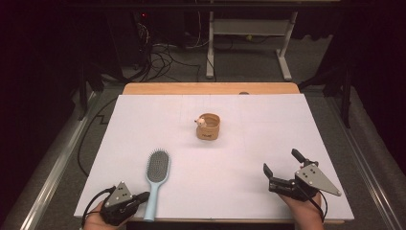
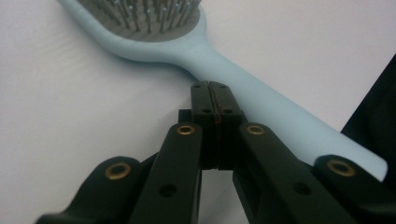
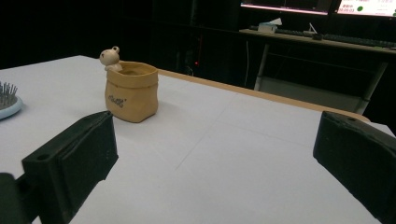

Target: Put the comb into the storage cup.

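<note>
My left claw (image 2: 215,93) lower left of frame, jaws pressed together, empty, tip just beside hairbrush (image 1: 155,178) handle. My right claw (image 1: 279,166) lower right, jaws wide apart, empty, on desk (image 1: 143,120).

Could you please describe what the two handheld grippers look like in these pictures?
Both are black. The left gripper has linked arms with brass-coloured rivets and flat rectangular pads, plus a black cable trailing from its body. The right gripper has broad, blocky black pads. Each carries a grey three-cornered plate dotted with small holes on top.
</note>
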Tool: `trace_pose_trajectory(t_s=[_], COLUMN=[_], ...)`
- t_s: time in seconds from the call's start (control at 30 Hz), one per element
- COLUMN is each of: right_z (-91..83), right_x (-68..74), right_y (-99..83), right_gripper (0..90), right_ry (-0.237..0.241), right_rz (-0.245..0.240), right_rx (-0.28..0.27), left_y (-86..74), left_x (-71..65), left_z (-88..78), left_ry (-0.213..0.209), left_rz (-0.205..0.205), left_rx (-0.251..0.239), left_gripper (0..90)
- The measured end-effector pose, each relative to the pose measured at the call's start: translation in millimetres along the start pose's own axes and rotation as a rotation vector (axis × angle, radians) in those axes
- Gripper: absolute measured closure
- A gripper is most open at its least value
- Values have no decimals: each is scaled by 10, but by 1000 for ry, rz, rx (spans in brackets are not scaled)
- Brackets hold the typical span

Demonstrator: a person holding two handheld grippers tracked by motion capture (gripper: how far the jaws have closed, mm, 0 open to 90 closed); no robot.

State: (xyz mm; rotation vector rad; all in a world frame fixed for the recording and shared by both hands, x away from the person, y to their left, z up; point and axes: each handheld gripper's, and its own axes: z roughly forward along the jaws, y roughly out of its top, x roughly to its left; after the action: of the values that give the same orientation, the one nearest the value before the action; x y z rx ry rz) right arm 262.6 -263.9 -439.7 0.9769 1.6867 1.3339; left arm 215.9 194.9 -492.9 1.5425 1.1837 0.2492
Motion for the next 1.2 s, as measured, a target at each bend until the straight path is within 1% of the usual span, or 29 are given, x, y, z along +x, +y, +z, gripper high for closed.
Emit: trace_pose_trajectory(t_s=[0.23, 0.5, 0.67, 0.7, 0.73, 0.77, 0.83, 0.87, 0.9, 0.93, 0.97, 1.0, 1.03, 1.07, 1.2], right_z=[4, 2, 2, 3, 3, 3, 7, 7, 7, 2, 2, 2, 2, 5, 5], right_x=[1, -3, -4, -4, -3, -3, 0, 0, 0, 0, 0, -5, -5, -9, -10], right_y=[-3, -3, -2, -2, -2, -2, -4, -4, -4, -2, -2, -3, -3, -7, -7], right_gripper=[2, 2, 3, 2, 3, 3, 3, 3, 2, 3, 3, 3, 3, 3, 4], right_ry=[1, -2, -3, -4, -4, -4, -2, -2, -2, -4, -4, -2, -2, -3, -4], right_rz=[1, 2, 4, 4, 3, 3, 1, 1, 1, 4, 4, 4, 4, 3, 6], right_rx=[1, 1, 1, 1, 2, 2, 2, 2, 3, 1, 1, 1, 1, 3, 2], left_y=[-7, -18, -9, 2, 22, 22, 31, 31, 16, -15, -15, -56, -56, -83, -83], left_x=[-120, -129, -157, -180, -236, -236, -369, -369, -432, -507, -507, -560, -560, -573, -573], left_z=[110, 114, 91, 83, 72, 72, 85, 85, 106, 137, 137, 178, 178, 208, 223], left_ry=[-21, -20, -23, -30, -46, -46, -82, -82, -97, -109, -109, -109, -109, -105, -102], left_rz=[29, 38, 49, 51, 55, 55, 67, 67, 69, 87, 87, 108, 108, 119, 117], left_rx=[8, 10, -7, -17, -34, -34, -43, -43, -38, -15, -15, 13, 13, 36, 46], left_gripper=[898, 898, 898, 898, 897, 898, 897, 897, 897, 898, 898, 898, 898, 897, 898])
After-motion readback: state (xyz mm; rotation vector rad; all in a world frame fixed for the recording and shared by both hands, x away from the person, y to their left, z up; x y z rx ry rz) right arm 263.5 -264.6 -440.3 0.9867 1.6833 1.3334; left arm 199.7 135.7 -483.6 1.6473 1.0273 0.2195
